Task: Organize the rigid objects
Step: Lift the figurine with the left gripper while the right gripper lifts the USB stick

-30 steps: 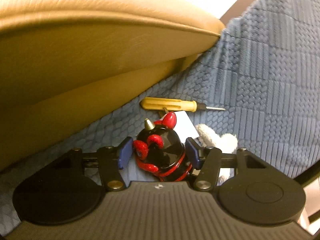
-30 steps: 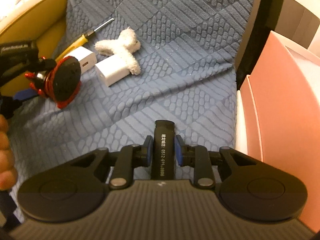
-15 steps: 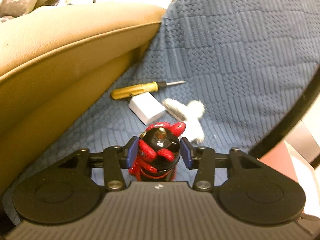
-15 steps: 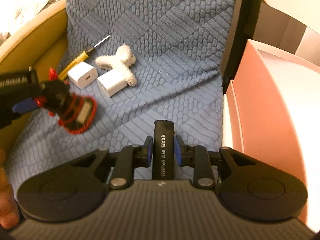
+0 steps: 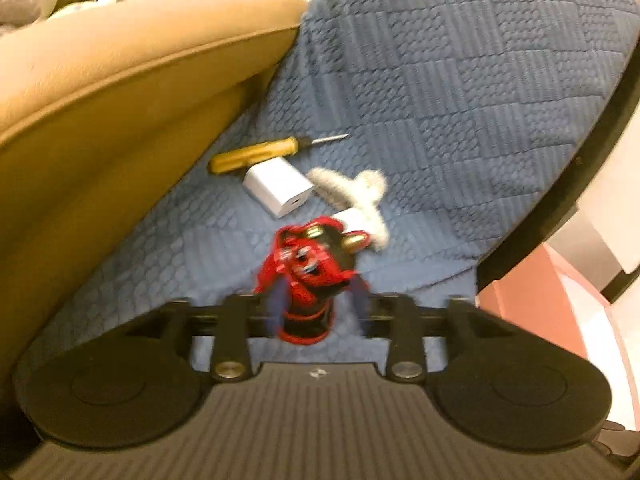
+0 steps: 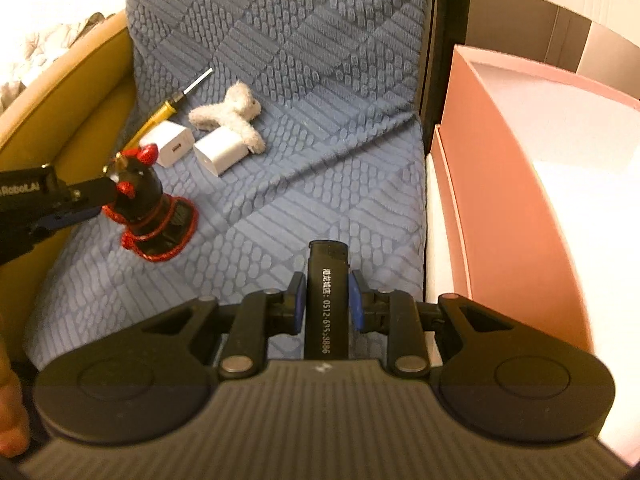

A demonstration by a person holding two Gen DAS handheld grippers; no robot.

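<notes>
Since the earlier frames, the left gripper has swung away from the tan leather cushion toward the middle of the blue quilted cover, so the pink box now edges into its view at the right. Its jaws have just been opening, and the red-and-black horned figurine sits between them; motion blur hides whether the blue pads still press on it. In the right wrist view the figurine stands roughly upright, its long axis tilted slightly, its horned head up and its round red-rimmed base toward the cover; whether the base touches the fabric cannot be told. The left gripper's finger meets it at the upper body from the left. The right gripper is clamped on a slim black lighter, whose long axis runs straight forward between the pads, its capped end pointing away from the camera and white printed digits running along its side. Farther back on the cover lie a yellow-handled screwdriver, its shaft pointing up and to the right, two white charger blocks side by side, and a fluffy white hair claw touching the right-hand block. A person's fingers show at the lower left edge.
</notes>
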